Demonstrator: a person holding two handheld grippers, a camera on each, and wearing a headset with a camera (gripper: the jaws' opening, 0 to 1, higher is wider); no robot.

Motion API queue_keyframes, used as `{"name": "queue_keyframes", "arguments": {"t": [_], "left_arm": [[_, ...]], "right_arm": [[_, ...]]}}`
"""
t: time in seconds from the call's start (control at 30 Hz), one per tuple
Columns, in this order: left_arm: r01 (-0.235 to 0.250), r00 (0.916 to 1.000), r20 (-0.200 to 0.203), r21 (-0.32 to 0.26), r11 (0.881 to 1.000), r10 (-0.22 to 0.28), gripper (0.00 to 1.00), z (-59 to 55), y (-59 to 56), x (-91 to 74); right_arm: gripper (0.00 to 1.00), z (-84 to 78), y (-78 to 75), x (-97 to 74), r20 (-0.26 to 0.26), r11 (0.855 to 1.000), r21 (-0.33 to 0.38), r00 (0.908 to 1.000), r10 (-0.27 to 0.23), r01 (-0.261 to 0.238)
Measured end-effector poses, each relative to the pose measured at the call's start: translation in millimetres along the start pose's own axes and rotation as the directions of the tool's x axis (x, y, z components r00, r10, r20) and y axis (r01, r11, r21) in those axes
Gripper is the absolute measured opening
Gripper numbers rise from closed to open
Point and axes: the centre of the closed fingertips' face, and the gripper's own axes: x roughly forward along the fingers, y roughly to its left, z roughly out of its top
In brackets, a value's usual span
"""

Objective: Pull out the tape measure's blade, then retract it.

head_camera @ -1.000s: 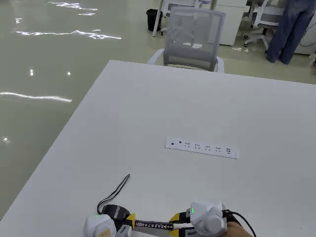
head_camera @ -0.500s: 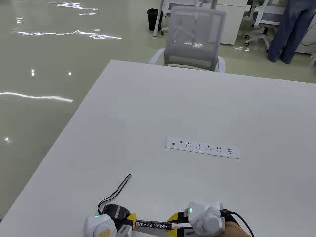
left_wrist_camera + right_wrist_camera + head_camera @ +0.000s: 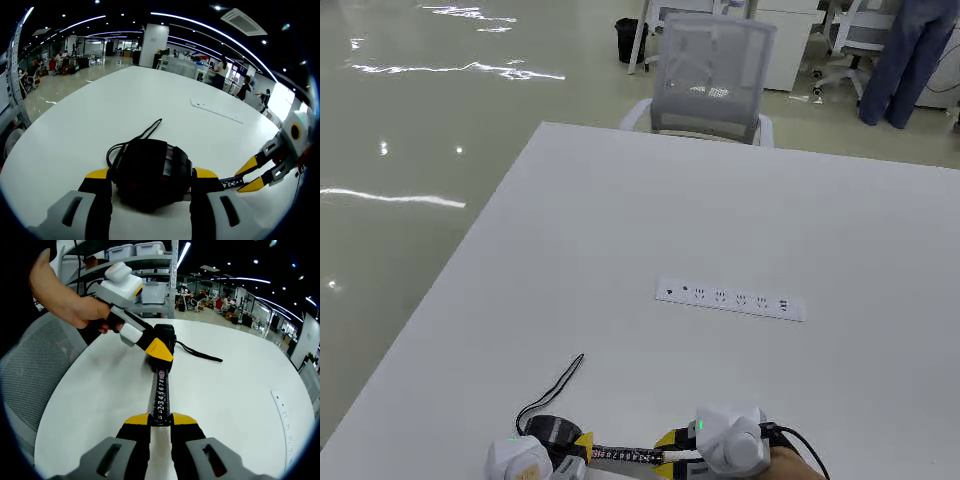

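The black tape measure case (image 3: 550,431) lies near the table's front edge, its black wrist cord (image 3: 553,384) trailing away over the table. My left gripper (image 3: 151,175) is shut on the case (image 3: 150,170), one yellow-tipped jaw on each side. A short length of blade (image 3: 625,456) runs right from the case to my right gripper (image 3: 668,452). In the right gripper view that gripper (image 3: 160,419) is shut on the blade (image 3: 161,392) near its end, the numbers showing. Beyond it are the case (image 3: 165,336) and the left gripper (image 3: 156,349), held by a hand.
A white power strip (image 3: 730,300) lies flat mid-table beyond the grippers. The white table (image 3: 720,210) drops off at its left edge close to the case. A grey mesh chair (image 3: 710,75) stands at the far edge, and a person's legs (image 3: 910,60) are at the back right.
The right gripper has edged slightly left toward the case, so the span of blade is a little shorter. The left gripper and the case have stayed put.
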Motion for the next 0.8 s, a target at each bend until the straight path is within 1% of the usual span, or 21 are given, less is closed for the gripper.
{"name": "queue_keyframes", "arguments": {"t": [0.23,0.8], "left_arm": [[0.001,1.0,0.001,-0.003,1.0,-0.001,0.6,-0.1,1.1,1.1],[0.001,1.0,0.001,0.022,1.0,-0.001,0.6,-0.6,0.7,0.1]], "right_arm": [[0.14,2.1,0.5,-0.3,0.002,1.0,0.0,1.0,0.0,0.0],[0.14,0.3,2.3,1.8,-0.001,1.0,0.002,1.0,0.004,-0.004]]}}
